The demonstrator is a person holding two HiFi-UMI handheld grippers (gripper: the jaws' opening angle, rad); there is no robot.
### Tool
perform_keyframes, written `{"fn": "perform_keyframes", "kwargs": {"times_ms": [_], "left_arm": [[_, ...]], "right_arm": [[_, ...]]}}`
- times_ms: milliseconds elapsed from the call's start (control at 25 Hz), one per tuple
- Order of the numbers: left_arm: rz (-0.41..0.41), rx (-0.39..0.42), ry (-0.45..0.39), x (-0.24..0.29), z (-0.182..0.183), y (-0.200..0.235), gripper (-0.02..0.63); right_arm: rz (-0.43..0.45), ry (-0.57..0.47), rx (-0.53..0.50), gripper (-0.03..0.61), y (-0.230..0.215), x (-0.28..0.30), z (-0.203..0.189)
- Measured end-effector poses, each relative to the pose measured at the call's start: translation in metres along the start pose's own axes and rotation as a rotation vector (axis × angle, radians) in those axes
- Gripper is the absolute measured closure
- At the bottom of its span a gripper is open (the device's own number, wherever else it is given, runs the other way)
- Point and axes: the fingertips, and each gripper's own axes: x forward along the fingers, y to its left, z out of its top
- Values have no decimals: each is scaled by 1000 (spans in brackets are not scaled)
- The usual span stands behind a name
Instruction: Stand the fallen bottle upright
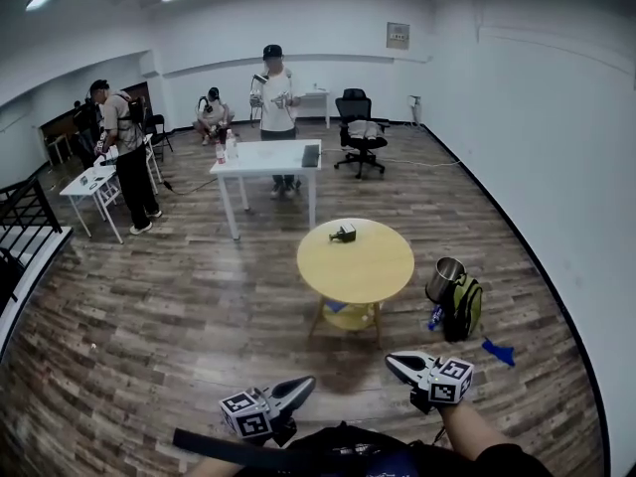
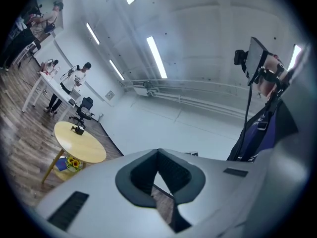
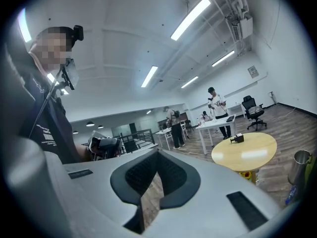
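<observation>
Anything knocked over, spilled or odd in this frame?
Mildly odd: a metal cup sits on a green backpack on the floor right of the round table, a blue scrap beside it. No fallen bottle is visible.

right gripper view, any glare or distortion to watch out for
Right gripper view: fisheye bending with dark corners, and a pale glare patch on the round yellow table. Head view: the same bending curves the walls, but the table shows no glare.

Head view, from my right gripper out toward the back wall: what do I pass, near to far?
right gripper → round yellow table → white table → person in white shirt → back wall
</observation>
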Motion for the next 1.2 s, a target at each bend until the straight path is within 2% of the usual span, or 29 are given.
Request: {"fn": "perform_keyframes", "kwargs": {"times_ms": [280, 440, 560, 760, 960, 1200], "left_arm": [[64, 13, -38, 99, 23, 23, 604], [67, -12, -90, 171, 35, 30, 604], [66, -3, -83, 211, 35, 33, 604], [88, 11, -72, 253, 29, 58, 604], [111, -3, -61, 272, 35, 92, 604], [63, -8, -56, 288, 53, 144, 604]], "right_arm": [[65, -18, -4, 581, -102, -19, 41], [105, -6, -17, 581, -160, -38, 64], [121, -1, -19, 581, -193, -50, 78], [129, 1, -15, 581, -244, -60, 90], [117, -3, -1, 581, -278, -50, 93], [79, 7, -9, 581, -310, -19, 100]]}}
